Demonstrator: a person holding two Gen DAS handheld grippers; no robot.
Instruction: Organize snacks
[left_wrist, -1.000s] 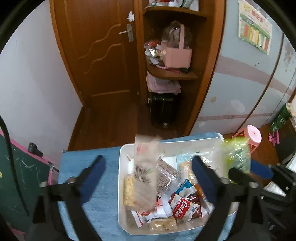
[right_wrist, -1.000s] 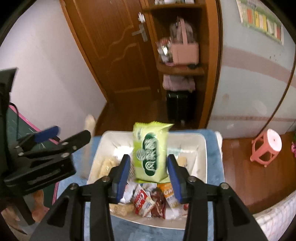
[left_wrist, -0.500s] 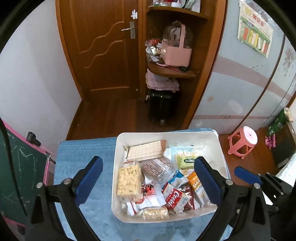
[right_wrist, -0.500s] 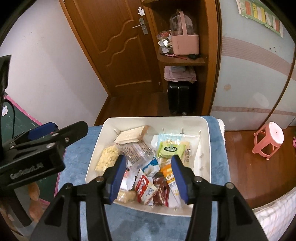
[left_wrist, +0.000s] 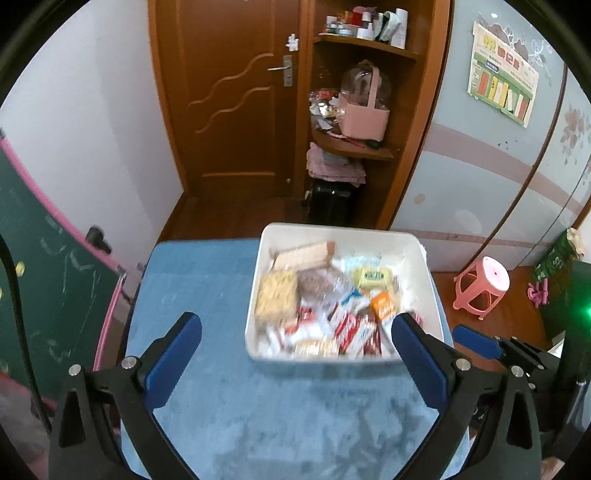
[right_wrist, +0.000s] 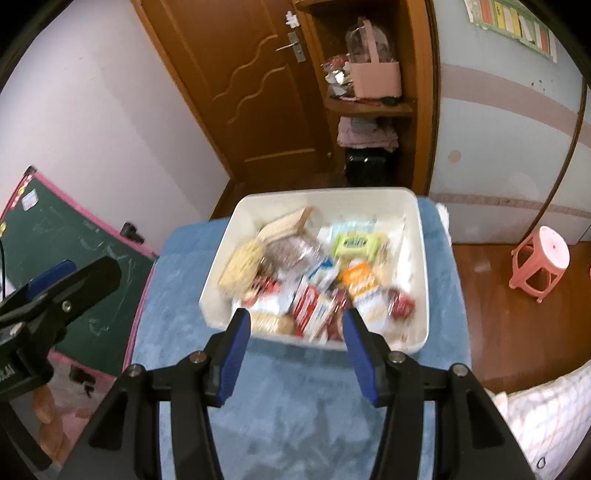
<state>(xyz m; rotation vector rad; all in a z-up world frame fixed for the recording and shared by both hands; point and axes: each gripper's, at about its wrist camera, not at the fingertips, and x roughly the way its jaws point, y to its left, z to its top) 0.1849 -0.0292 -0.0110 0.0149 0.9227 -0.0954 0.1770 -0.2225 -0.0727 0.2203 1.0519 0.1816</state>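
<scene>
A white bin full of several wrapped snacks stands on the blue cloth-covered table. Among them are a green pack, a yellow puffed-snack bag and a wafer pack. My left gripper is open and empty, held above the table in front of the bin. My right gripper is open and empty at the bin's near edge. It also shows in the left wrist view.
A green chalkboard with pink frame leans at the left. A wooden door and a corner shelf with a pink bag stand behind. A pink stool is on the floor to the right.
The green pack left my right gripper and a clear snack bag dropped from the left; both lie in the bin. Both grippers have pulled back toward me and away from the bin.
</scene>
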